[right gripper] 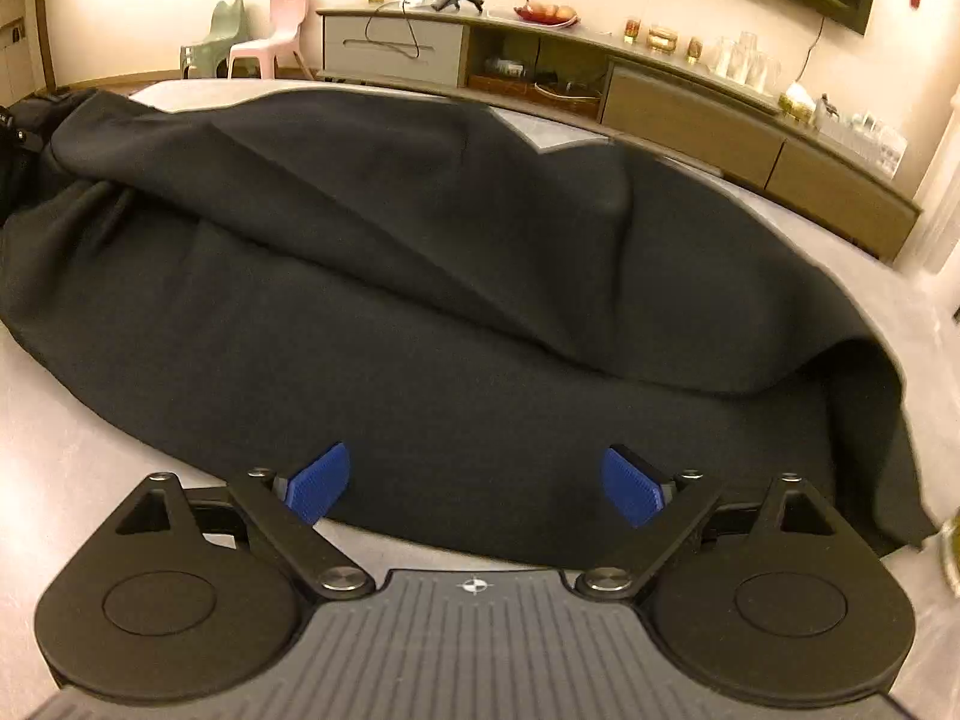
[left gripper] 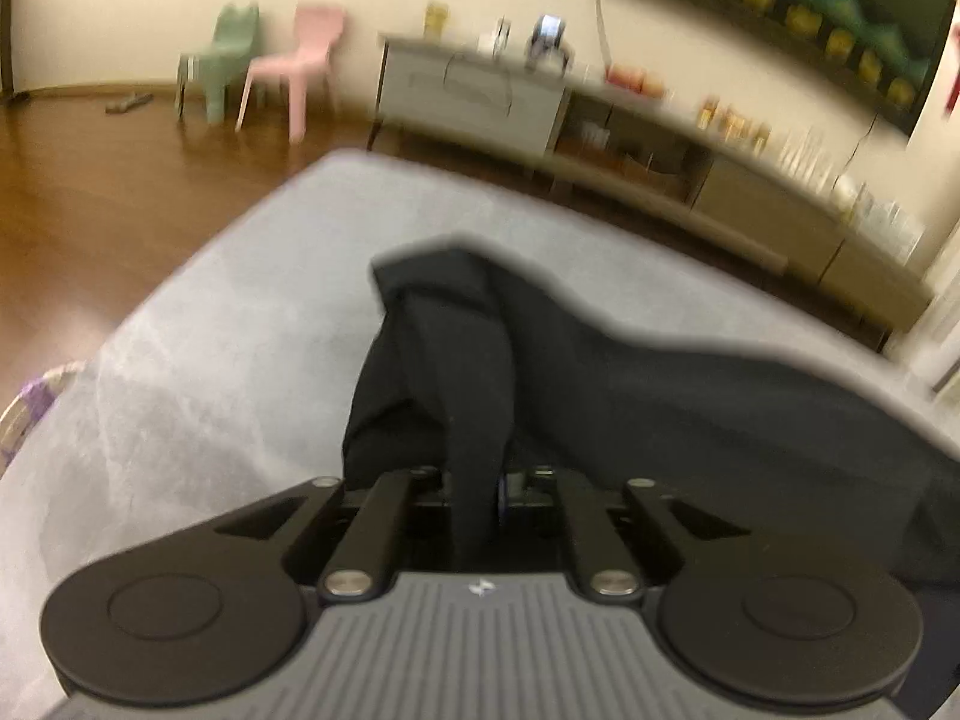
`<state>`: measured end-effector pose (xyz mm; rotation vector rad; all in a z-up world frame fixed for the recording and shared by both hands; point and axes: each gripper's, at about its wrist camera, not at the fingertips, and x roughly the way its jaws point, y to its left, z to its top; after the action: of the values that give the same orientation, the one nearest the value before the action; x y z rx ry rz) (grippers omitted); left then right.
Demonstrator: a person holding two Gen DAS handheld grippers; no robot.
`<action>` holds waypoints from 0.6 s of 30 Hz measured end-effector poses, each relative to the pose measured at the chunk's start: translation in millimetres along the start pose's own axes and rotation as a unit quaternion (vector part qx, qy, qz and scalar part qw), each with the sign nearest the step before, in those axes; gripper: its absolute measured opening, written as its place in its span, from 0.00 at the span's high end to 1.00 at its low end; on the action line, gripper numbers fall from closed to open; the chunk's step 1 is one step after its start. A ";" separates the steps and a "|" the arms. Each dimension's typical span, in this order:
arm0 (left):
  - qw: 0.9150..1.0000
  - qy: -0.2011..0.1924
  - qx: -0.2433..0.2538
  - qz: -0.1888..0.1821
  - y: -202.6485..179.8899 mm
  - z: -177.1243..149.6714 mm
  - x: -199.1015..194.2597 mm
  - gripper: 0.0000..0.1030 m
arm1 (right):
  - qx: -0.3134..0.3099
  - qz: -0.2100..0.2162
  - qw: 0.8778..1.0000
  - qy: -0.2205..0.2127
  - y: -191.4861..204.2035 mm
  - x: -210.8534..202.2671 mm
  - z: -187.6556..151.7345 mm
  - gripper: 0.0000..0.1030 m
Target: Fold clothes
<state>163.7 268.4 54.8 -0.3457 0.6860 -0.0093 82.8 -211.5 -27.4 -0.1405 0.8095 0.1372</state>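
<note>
A black garment (right gripper: pixel 420 276) lies spread in loose folds over a grey table (right gripper: pixel 72 456). In the left wrist view my left gripper (left gripper: pixel 477 480) is shut on a bunched end of the black garment (left gripper: pixel 456 348), which rises from between its fingers and drapes off to the right. That view is blurred. In the right wrist view my right gripper (right gripper: pixel 474 483) is open, its blue pads (right gripper: pixel 318 483) wide apart just above the near edge of the cloth, holding nothing.
A long sideboard (right gripper: pixel 690 102) with glasses, jars and a fruit bowl runs along the far wall. A green chair (right gripper: pixel 213 39) and a pink chair (right gripper: pixel 270 36) stand on the wooden floor at the back left. The grey table (left gripper: pixel 210 324) shows bare to the left.
</note>
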 end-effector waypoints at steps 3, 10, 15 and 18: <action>0.975 -0.148 -0.045 -0.157 11.2 23.1 -86.9 0.94 | 0.022 -0.013 1.000 0.007 -7.8 0.8 -3.2 0.09; 0.964 0.023 0.218 -0.151 -76.6 -66.0 -49.0 0.94 | 0.078 -0.046 0.996 0.013 -28.0 11.7 5.2 0.03; 0.944 0.042 0.306 -0.121 -120.7 -122.2 -36.5 0.93 | 0.040 -0.078 0.994 -0.064 14.6 -38.4 39.1 0.04; 0.933 0.031 0.344 -0.100 -136.0 -145.0 -33.7 0.93 | -0.029 -0.014 0.992 -0.123 81.8 -63.8 83.3 0.04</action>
<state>61.5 99.3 14.3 0.2649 0.6654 -0.4491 84.1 -120.8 69.9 -0.1851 0.5578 0.1491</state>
